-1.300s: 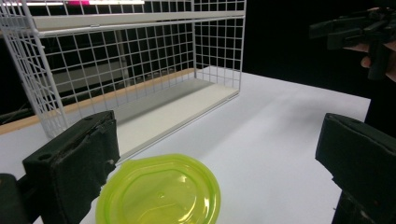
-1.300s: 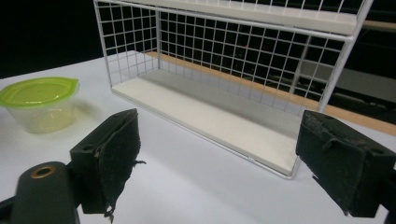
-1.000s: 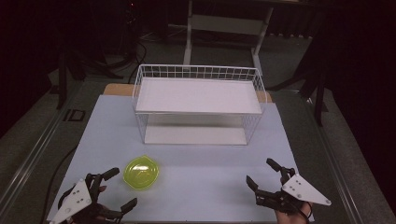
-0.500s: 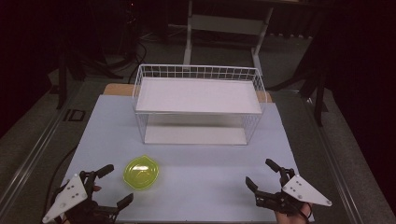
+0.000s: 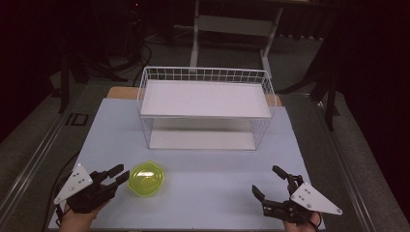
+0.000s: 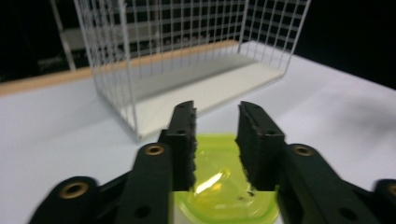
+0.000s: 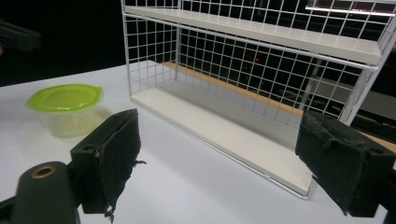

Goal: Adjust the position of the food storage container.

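Lower left of frame: left gripper (image 5: 120,174), jaws just narrowed yet apart, beside lidded green container (image 5: 146,178), contents indiscernible; right gripper (image 5: 269,182) spread wide, empty.

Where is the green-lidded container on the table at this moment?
In the high view the green-lidded container stands on the table's front left part, just beside the left gripper, in front of the wire rack.

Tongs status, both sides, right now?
Left tongs: jaws just narrowed, still apart, above the green-lidded container, not gripping it.
Right tongs: wide open, empty.
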A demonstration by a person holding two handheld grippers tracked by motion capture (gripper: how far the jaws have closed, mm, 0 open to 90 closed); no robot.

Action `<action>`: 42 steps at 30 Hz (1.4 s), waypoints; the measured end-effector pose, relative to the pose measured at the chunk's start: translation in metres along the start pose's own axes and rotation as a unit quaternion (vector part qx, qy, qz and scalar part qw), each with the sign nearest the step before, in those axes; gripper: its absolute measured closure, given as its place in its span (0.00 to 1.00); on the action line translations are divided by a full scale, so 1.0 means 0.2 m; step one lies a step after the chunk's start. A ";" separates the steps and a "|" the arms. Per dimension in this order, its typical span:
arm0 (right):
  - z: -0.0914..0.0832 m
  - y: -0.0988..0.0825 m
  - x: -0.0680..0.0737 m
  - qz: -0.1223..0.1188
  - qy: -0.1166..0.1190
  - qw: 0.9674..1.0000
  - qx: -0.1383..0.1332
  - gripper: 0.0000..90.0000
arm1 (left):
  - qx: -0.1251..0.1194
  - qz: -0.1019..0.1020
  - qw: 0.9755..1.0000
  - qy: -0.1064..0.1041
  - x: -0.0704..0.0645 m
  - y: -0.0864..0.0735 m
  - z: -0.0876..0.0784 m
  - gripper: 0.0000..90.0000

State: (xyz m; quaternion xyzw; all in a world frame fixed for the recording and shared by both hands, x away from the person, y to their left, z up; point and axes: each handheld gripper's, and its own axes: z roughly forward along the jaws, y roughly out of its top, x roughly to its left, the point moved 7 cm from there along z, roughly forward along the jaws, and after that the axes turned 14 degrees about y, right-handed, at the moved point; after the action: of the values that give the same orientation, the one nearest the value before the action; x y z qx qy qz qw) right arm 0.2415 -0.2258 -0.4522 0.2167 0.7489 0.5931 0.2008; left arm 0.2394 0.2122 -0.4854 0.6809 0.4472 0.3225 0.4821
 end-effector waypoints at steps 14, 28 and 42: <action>0.02 -0.01 0.02 -0.003 0.015 1.000 0.006 0.15 | 0.122 0.026 0.992 0.031 0.12 -0.27 0.09 1.00; 0.03 -0.01 0.03 0.004 0.023 1.000 0.007 0.15 | 0.200 0.035 0.979 -0.024 0.00 -0.38 0.18 1.00; 0.02 -0.01 0.03 0.002 0.022 1.000 0.008 0.15 | 0.217 0.069 0.970 -0.088 -0.27 -0.38 0.23 1.00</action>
State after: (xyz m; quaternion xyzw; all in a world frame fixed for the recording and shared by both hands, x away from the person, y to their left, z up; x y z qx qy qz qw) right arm 0.2392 -0.2193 -0.4552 0.2067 0.7572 0.5926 0.1809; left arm 0.2354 0.1557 -0.5721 0.8241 0.4141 0.1893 0.3370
